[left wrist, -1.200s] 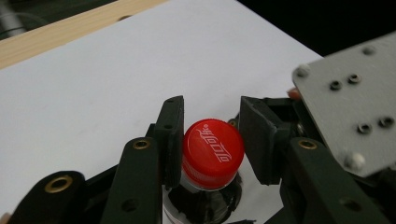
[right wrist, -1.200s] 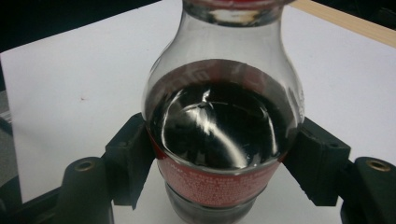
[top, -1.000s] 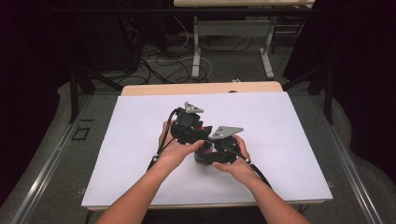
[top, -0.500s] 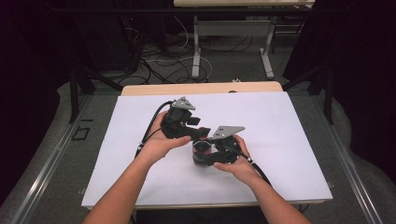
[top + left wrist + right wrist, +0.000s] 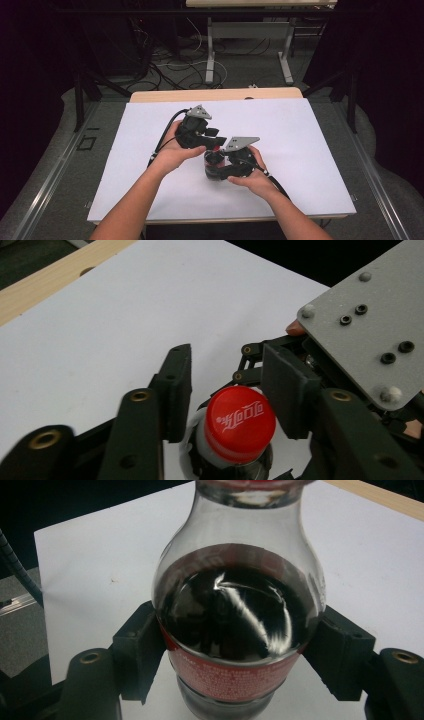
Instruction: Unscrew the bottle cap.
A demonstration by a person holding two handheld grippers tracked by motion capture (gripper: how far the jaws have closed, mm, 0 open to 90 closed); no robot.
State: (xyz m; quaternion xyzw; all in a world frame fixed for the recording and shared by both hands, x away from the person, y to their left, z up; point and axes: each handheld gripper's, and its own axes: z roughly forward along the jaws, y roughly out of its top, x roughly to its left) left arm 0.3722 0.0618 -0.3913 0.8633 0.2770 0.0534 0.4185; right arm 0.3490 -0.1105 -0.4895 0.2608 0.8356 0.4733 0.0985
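Cola bottle (image 5: 235, 625) stands on the white table (image 5: 310, 145), clamped at its label by the right gripper (image 5: 235, 167). Red cap (image 5: 240, 422) sits between the left gripper's (image 5: 212, 140) jaws, which have just been closing; pads not yet pressing. Step judged: uncapping. Next: pinch cap, twist.

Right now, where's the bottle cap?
The red cap sits on the bottle, low in the left gripper view between the left gripper jaws; the right gripper clamps the bottle's body.

The clear plastic cola bottle with a red cap (image 5: 214, 165) stands on the white-topped desk (image 5: 300, 135), between left tool (image 5: 209, 142) and right tool (image 5: 216, 174).
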